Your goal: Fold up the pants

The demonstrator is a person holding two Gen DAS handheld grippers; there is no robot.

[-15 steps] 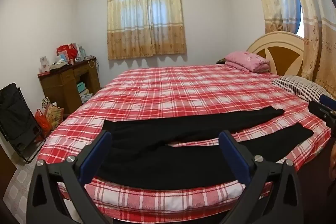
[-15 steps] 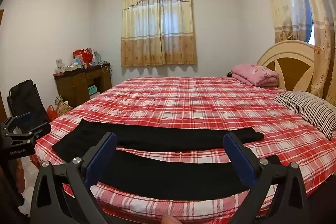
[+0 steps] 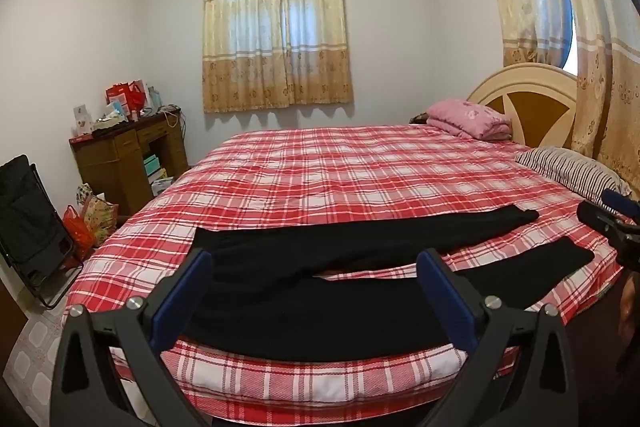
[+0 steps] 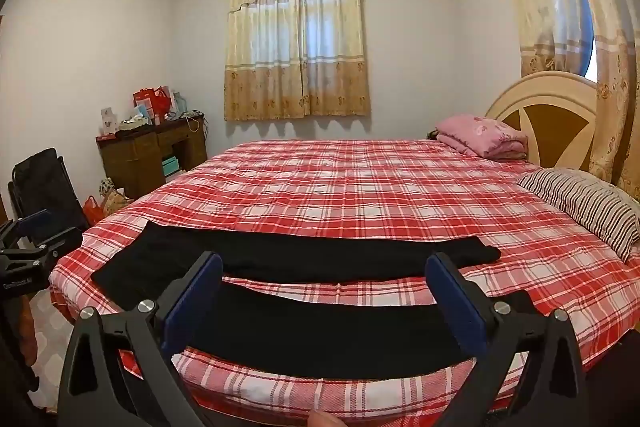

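Black pants (image 3: 360, 291): flat, legs splayed, near edge of plaid bed (image 3: 360, 179). Left tongs (image 3: 312, 291), right tongs (image 4: 324, 291): both spread wide, empty, above pants. Step: pre-fold approach. Next: likely pinch one leg, lay over other

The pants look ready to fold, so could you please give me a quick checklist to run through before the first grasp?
1. Pants spread flat on the bed, legs apart: ok.
2. Left gripper open, holding nothing: ok.
3. Right gripper open, holding nothing: ok.
4. Both leg ends in view: ok.
5. Waistband reachable at the left end: cannot tell, partly behind a finger.
6. Pillow apart from the pants: ok.
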